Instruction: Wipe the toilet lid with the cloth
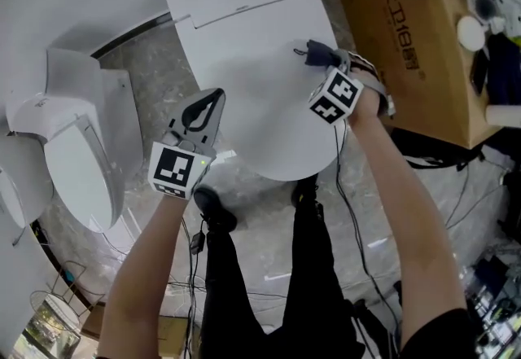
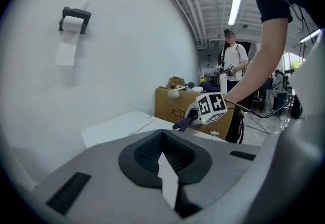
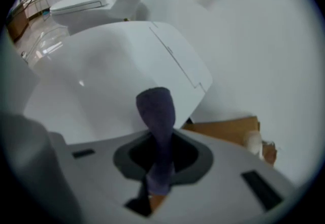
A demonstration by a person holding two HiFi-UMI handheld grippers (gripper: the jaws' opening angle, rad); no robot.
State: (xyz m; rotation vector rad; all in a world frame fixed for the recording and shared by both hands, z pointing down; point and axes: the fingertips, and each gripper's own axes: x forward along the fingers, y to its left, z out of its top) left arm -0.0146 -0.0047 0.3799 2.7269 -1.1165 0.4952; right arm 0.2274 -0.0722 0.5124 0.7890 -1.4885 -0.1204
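Note:
The white toilet lid [image 1: 252,64] lies closed below me, also seen in the right gripper view [image 3: 101,81]. My right gripper [image 1: 319,56] is shut on a dark purple cloth [image 1: 312,51], whose bunched end sticks out past the jaws [image 3: 156,108] over the lid's right side. In the head view the cloth touches or hangs just above the lid; I cannot tell which. My left gripper [image 1: 216,95] is shut on nothing and hovers at the lid's left edge. Its view looks across the lid [image 2: 122,124] at the right gripper [image 2: 189,119] and the cloth [image 2: 183,124].
A second white toilet [image 1: 77,146] stands to the left. A cardboard box [image 1: 415,32] with brushes on top stands right of the lid. The person's legs and shoes stand at the bowl's front, with cables on the floor. A paper holder [image 2: 73,17] hangs on the wall.

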